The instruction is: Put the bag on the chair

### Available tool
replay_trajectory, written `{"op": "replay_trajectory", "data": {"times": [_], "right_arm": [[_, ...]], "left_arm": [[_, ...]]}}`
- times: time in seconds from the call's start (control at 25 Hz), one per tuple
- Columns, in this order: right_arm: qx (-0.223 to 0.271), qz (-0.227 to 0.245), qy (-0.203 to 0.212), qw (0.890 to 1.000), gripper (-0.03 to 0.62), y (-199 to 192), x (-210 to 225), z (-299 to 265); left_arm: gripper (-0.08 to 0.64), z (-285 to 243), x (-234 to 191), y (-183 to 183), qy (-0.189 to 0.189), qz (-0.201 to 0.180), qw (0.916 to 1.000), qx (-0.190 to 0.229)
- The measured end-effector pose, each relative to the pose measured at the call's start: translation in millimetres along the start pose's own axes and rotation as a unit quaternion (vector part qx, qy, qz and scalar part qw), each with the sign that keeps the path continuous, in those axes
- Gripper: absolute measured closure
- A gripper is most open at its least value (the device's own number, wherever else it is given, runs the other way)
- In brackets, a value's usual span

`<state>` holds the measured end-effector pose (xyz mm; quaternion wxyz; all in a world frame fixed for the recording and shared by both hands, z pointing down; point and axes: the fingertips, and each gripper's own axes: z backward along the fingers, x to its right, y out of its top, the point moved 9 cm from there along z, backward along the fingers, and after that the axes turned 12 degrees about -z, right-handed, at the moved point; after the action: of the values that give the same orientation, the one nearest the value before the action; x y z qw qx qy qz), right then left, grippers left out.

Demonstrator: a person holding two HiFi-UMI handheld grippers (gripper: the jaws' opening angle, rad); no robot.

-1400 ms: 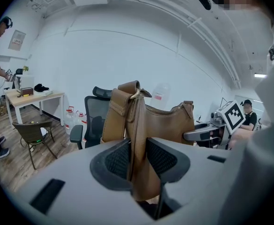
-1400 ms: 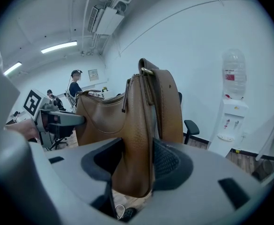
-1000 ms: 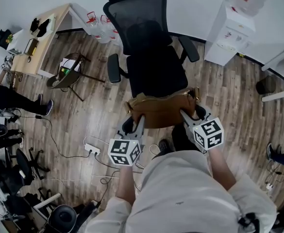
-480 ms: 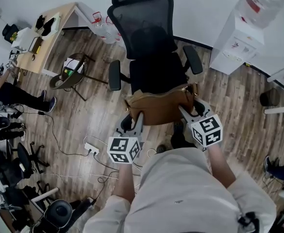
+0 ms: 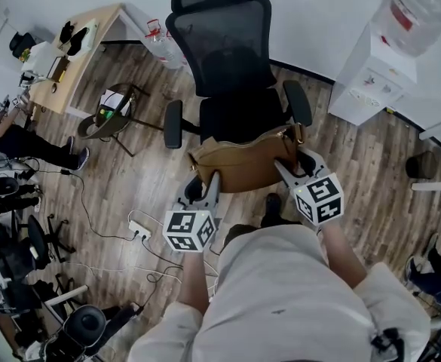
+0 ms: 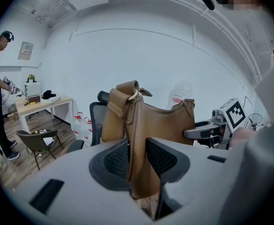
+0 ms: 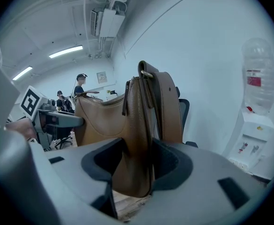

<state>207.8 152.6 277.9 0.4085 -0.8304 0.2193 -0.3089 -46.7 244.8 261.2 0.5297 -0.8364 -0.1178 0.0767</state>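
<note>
Hanging in the air between the two grippers, the bag looks soft and fairly light. At its left end the left gripper has its jaws clenched on the leather. The leather folds flat between the pads and droops below them, so I judge it will sag and swing rather than keep a shape. The ends, just under the strap tabs, seem the sound places to take hold, since the body in the middle is slack and would buckle. The grained surface should not slip in ribbed pads, and nothing about it looks fragile. The bag is tan-brown, with a curved top edge, a zip along the top, and a wide strap fixed by a metal ring at each end. At the right end the right gripper is likewise clamped on a fold of leather below the ring, so the bag is stretched level across the two. It sits at the front edge of the black chair, partly over the seat in the head view. Whether it touches the seat yet I cannot tell.
</note>
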Motion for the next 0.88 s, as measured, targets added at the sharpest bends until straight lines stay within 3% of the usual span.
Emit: {"op": "replay_trajectory", "data": {"times": [0.52,0.88], "right_arm": [[-0.019,-0.008,0.014,1.000,0.397,1.1,27.4,-9.2],[-0.030,-0.015,-0.001,0.999,0.397,6.2,28.4,-35.3]], "left_arm": [[0.460,-22.0,10.6,0.9,0.011,0.013,0.9996,-0.023],[0.460,-44.2,-16.5,-3.0,-0.007,0.021,0.9994,-0.027]]}}
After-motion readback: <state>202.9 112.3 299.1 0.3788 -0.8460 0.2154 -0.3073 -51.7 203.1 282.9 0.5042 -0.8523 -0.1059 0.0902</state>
